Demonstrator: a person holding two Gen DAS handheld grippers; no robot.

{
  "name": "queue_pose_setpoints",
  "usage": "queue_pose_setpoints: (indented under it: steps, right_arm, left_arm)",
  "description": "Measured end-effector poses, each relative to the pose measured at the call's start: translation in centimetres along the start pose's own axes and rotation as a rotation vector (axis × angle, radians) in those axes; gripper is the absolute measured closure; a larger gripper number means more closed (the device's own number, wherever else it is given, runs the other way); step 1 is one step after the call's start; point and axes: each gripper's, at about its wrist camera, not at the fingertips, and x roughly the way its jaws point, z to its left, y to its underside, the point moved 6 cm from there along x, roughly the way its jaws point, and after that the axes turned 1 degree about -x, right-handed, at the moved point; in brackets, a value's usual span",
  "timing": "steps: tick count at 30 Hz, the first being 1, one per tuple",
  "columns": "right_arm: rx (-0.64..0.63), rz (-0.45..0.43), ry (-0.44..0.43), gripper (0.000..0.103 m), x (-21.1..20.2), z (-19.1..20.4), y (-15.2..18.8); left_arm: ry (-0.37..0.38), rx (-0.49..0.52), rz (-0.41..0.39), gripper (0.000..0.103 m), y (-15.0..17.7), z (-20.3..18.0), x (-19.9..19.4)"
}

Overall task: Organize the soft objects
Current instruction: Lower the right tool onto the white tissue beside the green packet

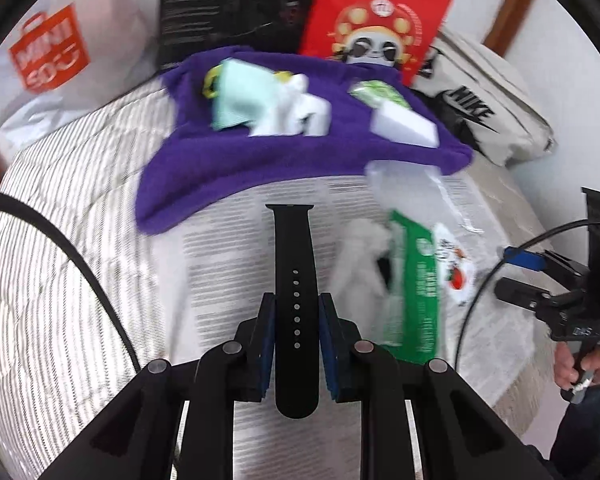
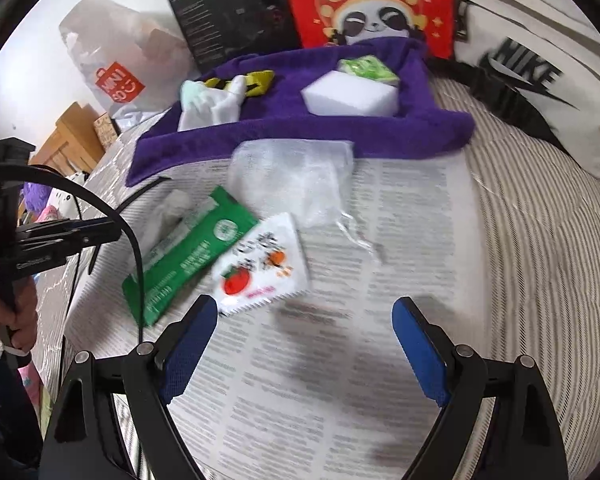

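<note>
My left gripper (image 1: 296, 304) is shut on a black watch strap (image 1: 293, 240), which sticks out forward over the newspaper (image 1: 228, 264). Beyond it lies a purple towel (image 1: 260, 160) bearing a white sponge (image 1: 404, 124), a mint cloth (image 1: 236, 96), a white cloth (image 1: 296, 112) and a green item (image 1: 376, 94). My right gripper (image 2: 306, 308) stands open above the newspaper (image 2: 340, 360), nothing between its fingers. Just ahead of its left finger lie a white tomato packet (image 2: 260, 268) and a green packet (image 2: 188, 252). A clear plastic bag (image 2: 296, 176) rests at the purple towel's (image 2: 300, 136) front edge.
A red panda bag (image 2: 364, 0), a black box (image 2: 228, 12), a white Miniso bag (image 2: 116, 60) and a Nike bag (image 2: 532, 72) line the back. Striped bedding (image 2: 540, 240) lies under everything. A white crumpled tissue (image 1: 360, 256) lies by the green packet (image 1: 412, 280).
</note>
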Motion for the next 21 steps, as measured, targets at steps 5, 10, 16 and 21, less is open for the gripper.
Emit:
queue_pose_setpoints:
  steps: [5, 10, 16, 21]
  right_arm:
    - [-0.048, -0.005, -0.006, 0.014, 1.3, 2.6, -1.8]
    - [-0.131, -0.020, -0.017, 0.014, 2.7, 6.1, -4.0]
    - [-0.233, -0.010, -0.054, 0.014, 5.4, 10.2, -5.4]
    - [-0.309, 0.004, -0.031, 0.014, 7.4, 11.7, -5.4]
  left_arm:
    - [-0.057, -0.049, 0.012, 0.083, 0.8, 2.5, 0.7]
    - [-0.064, -0.071, 0.001, 0.083, 1.3, 3.8, 0.2]
    - [-0.048, -0.099, -0.008, 0.083, 1.6, 4.7, -0.2]
    - [-0.036, -0.120, -0.012, 0.083, 1.9, 5.2, -0.5]
